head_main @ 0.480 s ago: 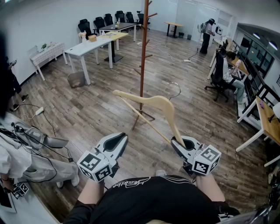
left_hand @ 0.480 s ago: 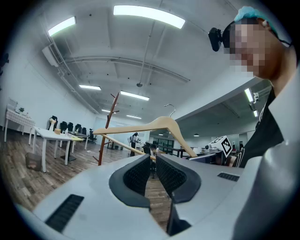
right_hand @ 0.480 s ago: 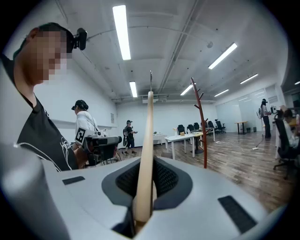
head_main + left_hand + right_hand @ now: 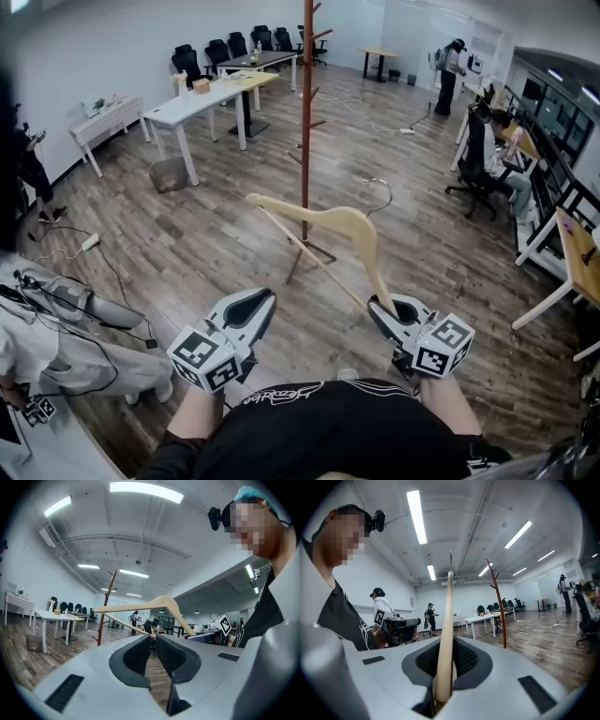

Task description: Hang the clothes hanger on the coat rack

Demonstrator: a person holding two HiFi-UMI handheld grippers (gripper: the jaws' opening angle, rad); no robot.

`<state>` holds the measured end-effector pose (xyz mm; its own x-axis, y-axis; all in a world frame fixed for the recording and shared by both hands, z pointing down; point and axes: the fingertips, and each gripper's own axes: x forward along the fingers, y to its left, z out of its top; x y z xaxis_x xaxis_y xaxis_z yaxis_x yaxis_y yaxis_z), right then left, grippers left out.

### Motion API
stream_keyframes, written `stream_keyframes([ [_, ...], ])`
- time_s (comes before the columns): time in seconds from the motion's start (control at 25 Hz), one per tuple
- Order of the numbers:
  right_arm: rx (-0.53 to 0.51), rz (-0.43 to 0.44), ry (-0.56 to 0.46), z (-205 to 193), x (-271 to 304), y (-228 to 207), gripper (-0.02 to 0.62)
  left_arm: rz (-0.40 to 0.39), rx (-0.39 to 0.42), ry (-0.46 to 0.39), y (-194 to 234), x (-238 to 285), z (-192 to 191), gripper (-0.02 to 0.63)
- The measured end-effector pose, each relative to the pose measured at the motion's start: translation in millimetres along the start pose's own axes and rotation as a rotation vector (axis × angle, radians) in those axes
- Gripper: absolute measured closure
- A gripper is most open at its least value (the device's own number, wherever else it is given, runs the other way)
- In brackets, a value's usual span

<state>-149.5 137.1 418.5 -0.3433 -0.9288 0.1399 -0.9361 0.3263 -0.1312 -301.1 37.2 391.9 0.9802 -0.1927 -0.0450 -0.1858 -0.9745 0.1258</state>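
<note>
We are holding the hanger (image 4: pixel 323 220) by the tip of one arm, our right gripper (image 4: pixel 384 306) clamping the wood there, while our left gripper (image 4: pixel 253 300) is riding alongside with jaws together on nothing. The hanger is jutting out in the air ahead of us, in front of the rack (image 4: pixel 306 112) and not yet on any peg. It is showing pale, smooth wood, a slim crossbar (image 4: pixel 309 255) and a thin metal hook (image 4: pixel 379 193). We are judging it light and stiff but slick, and it is levering on this end grip, so taking it nearer the neck would be steadying the hook
</note>
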Motion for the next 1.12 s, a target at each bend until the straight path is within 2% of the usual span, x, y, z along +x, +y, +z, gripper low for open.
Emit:
stream_keyframes([
  [0.32, -0.017, 0.011, 0.024, 7, -7, -61, 0.534, 0.012, -0.011, 0.016, 1, 64, -1, 0.563],
  [0.64, -0.04, 0.043, 0.029, 25, 0, -156, 0.534, 0.048, -0.003, 0.033, 21, 160, 7, 0.564],
  [0.92, -0.065, 0.033, 0.032, 34, -21, -248, 0.534, 0.047, 0.037, 0.029, 13, 257, 11, 0.563],
  [1.12, -0.084, 0.033, 0.044, 34, -28, -292, 0.534, 0.046, 0.06, 0.022, 7, 297, 12, 0.563],
])
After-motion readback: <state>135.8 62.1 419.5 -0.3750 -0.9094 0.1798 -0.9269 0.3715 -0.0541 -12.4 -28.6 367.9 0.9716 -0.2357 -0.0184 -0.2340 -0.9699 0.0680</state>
